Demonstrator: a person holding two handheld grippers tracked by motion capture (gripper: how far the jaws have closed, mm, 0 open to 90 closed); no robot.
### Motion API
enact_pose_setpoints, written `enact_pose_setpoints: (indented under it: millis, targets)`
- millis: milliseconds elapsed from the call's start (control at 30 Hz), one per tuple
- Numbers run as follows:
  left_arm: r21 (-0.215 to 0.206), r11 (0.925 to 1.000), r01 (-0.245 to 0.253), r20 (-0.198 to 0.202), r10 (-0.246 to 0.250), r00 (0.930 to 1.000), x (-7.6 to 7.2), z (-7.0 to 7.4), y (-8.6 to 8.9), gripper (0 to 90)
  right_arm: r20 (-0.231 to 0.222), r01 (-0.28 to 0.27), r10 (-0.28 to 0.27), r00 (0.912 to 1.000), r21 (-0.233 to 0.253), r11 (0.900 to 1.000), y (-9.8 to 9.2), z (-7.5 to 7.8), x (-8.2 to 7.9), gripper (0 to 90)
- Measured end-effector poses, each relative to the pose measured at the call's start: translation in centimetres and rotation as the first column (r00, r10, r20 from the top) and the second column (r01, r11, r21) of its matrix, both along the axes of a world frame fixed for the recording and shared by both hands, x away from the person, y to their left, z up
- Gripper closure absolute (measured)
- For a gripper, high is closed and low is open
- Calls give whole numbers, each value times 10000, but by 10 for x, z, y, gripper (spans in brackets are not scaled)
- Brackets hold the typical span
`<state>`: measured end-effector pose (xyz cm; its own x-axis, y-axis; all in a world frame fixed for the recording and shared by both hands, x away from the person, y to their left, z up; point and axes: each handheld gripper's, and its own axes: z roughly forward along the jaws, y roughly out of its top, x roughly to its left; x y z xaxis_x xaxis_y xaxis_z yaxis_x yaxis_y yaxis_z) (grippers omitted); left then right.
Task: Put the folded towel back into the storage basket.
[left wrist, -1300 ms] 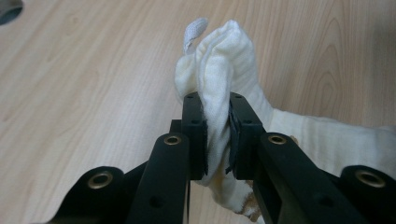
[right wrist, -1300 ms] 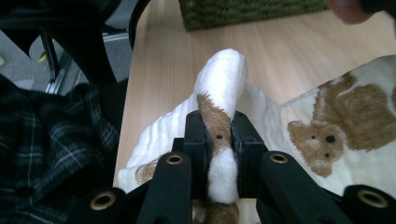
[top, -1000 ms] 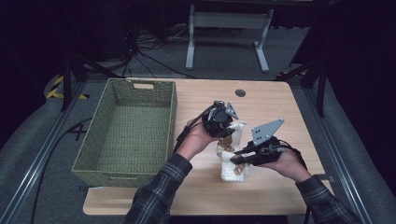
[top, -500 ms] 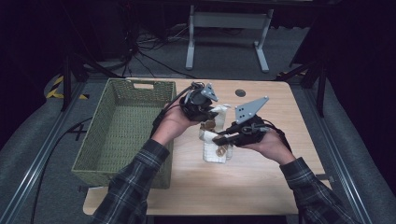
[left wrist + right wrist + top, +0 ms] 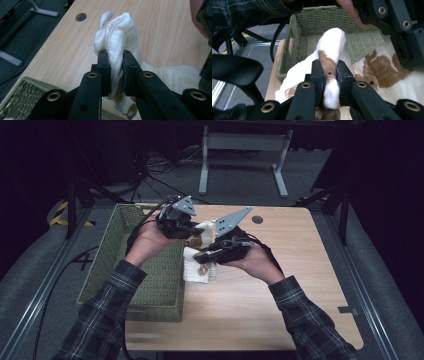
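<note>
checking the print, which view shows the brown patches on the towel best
The right gripper view: the towel fills the middle, brown patches sharp. The left gripper view shows mostly plain cream folds; the high view shows it small, hanging between both grippers.

Both sleeves are dark plaid flannel. Each hand-held gripper is black: the left hand-held gripper and right hand-held gripper have thick jaws with brass-ringed screw holes. A grey three-cornered plate tops each, and black cables trail away.

1. In the high view, the tongs hide the top of the towel.
2. The basket is partly hidden by a sleeve at lower left.
3. The bench is cut off at the bottom edge.
</note>
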<state>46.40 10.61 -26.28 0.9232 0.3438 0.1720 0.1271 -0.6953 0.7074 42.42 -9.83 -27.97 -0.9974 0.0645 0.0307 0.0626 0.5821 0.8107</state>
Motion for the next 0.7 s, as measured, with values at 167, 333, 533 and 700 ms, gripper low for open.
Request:
enact_pose_setpoints:
  millis: [167, 333, 533, 700]
  targets:
    - [-146, 9998, -121, 40, 121, 9999, 0, -4, 23, 798, -117, -90, 90, 9999, 31, 10000, 31, -3, 3, 797]
    - [-319, 9989, -351, 17, 351, 9994, -4, -15, 45, 798, -213, -195, 195, 9996, 3, 9998, 55, -10, 2, 797]
    - [-605, 9961, -644, -39, 642, 9979, -13, -26, 66, 798, -271, -272, 273, 9993, 29, 9996, 76, -20, -1, 797]
    - [-797, 9934, -822, -129, 814, 9966, -19, -35, 77, 798, -370, -261, 264, 9990, 106, 9996, 89, -33, -5, 797]
